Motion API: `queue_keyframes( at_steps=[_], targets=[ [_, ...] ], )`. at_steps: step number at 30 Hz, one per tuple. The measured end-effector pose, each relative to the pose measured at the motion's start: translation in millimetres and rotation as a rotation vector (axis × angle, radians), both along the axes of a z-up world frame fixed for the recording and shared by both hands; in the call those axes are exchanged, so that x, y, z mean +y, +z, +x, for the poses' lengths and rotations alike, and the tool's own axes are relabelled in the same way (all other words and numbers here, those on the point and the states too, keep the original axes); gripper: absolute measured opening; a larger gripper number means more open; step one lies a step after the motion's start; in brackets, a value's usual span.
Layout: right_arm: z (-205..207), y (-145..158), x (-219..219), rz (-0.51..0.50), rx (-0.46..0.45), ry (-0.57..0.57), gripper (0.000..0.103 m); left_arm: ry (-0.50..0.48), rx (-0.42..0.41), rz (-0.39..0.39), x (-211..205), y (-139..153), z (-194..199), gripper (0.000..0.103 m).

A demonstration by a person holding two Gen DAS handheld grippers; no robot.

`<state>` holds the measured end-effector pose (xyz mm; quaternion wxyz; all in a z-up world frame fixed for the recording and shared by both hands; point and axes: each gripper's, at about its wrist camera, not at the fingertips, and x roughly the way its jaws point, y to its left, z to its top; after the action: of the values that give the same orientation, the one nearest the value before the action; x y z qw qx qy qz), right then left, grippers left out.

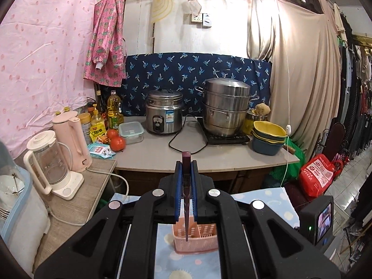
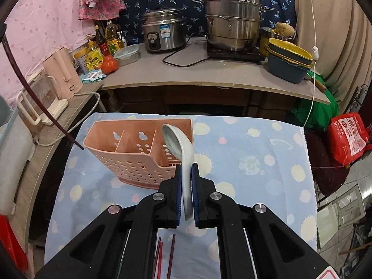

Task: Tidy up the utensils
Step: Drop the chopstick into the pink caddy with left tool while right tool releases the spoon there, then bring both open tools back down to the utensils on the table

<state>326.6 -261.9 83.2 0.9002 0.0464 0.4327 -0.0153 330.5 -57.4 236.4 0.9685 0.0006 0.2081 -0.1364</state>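
The pink holder point(image 2: 139, 153) stands mid-frame on the dotted cloth point(image 2: 255, 162). Your right tool point(image 2: 186, 174) pinches the white spoon point(image 2: 183, 153) over its right compartment; your left tool point(image 1: 186, 174) grips a dark chopstick point(image 1: 186, 200) tip-down, ready for dropping in.

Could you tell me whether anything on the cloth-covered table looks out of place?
Only the loose chopsticks lying on the cloth near the right tool, outside the pink caddy; nothing looks spilled or damaged.

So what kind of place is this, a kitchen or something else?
Probably a makeshift home kitchen corner: a rice cooker and stacked steamer pot stand on the counter, with cooking oil bottles beside them. Clothes hanging at the right suggest it shares space with a clothing rack or shop.
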Motion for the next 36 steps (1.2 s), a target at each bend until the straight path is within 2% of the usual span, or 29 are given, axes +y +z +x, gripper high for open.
queue_keyframes(
  at_steps=[3, 10, 14, 20, 28, 36],
  targets=[
    [11, -9, 0, -0.006, 0.022, 0.005, 0.008, 0.003, 0.018, -0.005, -6, -10, 19, 0.007],
    [30, -30, 5, -0.019, 0.081, 0.03, 0.008, 0.021, 0.095, 0.04, -13, -52, 45, 0.007],
    [35, -30, 8, -0.014, 0.07, 0.023, 0.008, 0.033, 0.122, 0.056, -12, -71, 49, 0.009],
    [31, -21, 6, 0.015, 0.024, 0.002, 0.009, 0.038, 0.153, 0.046, -3, -89, 48, 0.022],
    [17, -23, 7, 0.028, 0.022, -0.012, 0.01, 0.047, 0.174, 0.042, 7, -100, 40, 0.022],
    [-24, -27, 9, 0.029, 0.019, -0.024, 0.015, 0.053, 0.211, 0.042, 23, -119, 12, 0.022]
  ],
)
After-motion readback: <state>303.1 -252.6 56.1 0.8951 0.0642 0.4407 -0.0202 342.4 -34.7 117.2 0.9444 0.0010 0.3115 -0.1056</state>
